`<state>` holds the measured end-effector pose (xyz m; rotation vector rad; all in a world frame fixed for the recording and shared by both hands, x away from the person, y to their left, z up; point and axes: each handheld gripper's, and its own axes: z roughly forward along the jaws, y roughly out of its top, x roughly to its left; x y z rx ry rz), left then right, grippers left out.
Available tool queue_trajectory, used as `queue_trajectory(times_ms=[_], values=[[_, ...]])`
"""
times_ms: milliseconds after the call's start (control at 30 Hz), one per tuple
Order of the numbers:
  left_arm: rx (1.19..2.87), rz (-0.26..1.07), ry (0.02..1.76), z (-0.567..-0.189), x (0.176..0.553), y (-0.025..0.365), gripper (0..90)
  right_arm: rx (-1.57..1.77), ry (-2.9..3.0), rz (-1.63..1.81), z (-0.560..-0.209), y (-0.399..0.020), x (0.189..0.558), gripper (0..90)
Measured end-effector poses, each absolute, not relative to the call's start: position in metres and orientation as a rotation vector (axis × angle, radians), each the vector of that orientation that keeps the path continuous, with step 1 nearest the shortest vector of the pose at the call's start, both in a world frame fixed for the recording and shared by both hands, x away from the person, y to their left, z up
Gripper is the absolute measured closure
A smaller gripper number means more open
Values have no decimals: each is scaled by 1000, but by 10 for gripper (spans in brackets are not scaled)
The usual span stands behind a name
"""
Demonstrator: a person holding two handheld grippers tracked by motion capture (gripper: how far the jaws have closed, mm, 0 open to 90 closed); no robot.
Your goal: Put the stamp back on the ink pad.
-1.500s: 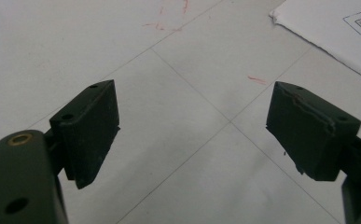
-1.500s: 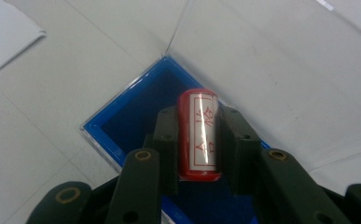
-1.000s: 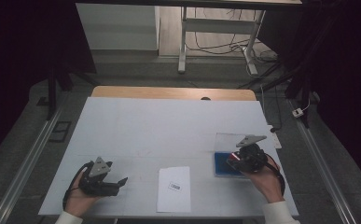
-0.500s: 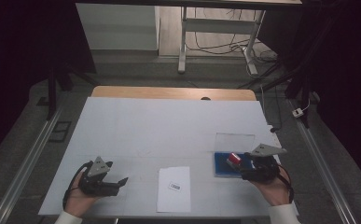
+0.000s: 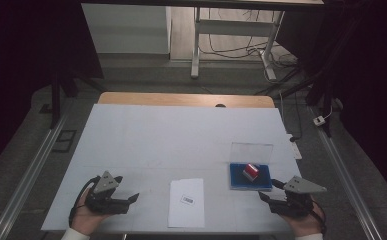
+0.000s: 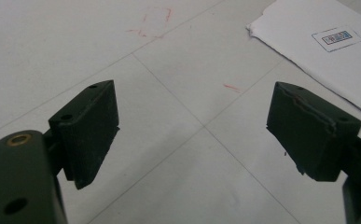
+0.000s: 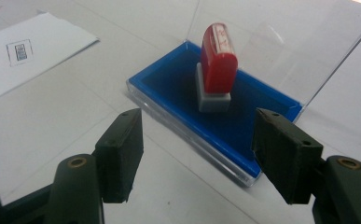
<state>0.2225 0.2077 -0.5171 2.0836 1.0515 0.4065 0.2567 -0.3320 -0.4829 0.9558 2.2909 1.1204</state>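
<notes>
A red stamp (image 5: 251, 171) with a grey base (image 7: 213, 100) stands upright in a blue ink pad tray (image 5: 238, 182), whose clear lid (image 5: 251, 151) stands open behind it. My right gripper (image 5: 269, 190) lies at the table's near right edge, just short of the tray. In the right gripper view, my right gripper (image 7: 197, 125) is open; its jaws have just been opening, and nothing is between them. The stamp (image 7: 218, 56) stands a little beyond them. My left gripper (image 5: 131, 199) rests open at the near left over bare table, as my left gripper (image 6: 194, 135) also appears in its own view.
A white sheet of paper (image 5: 186, 202) with a small printed label (image 5: 187, 200) lies at the near middle, between the two grippers. The white table (image 5: 171, 140) stretches away beyond it. Red pen marks (image 6: 157, 21) dot the surface ahead of the left gripper.
My right gripper has let go of the stamp and drawn back from the tray toward the near right edge. The stamp stays standing in the tray. The left gripper has kept still.
</notes>
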Motion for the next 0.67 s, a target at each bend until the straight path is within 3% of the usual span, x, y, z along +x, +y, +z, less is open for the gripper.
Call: queue_trajectory(times_ms=[667], values=[[2077,418,1055,-516,222,208,170,924,2313,1145,-490,-332,257,360]])
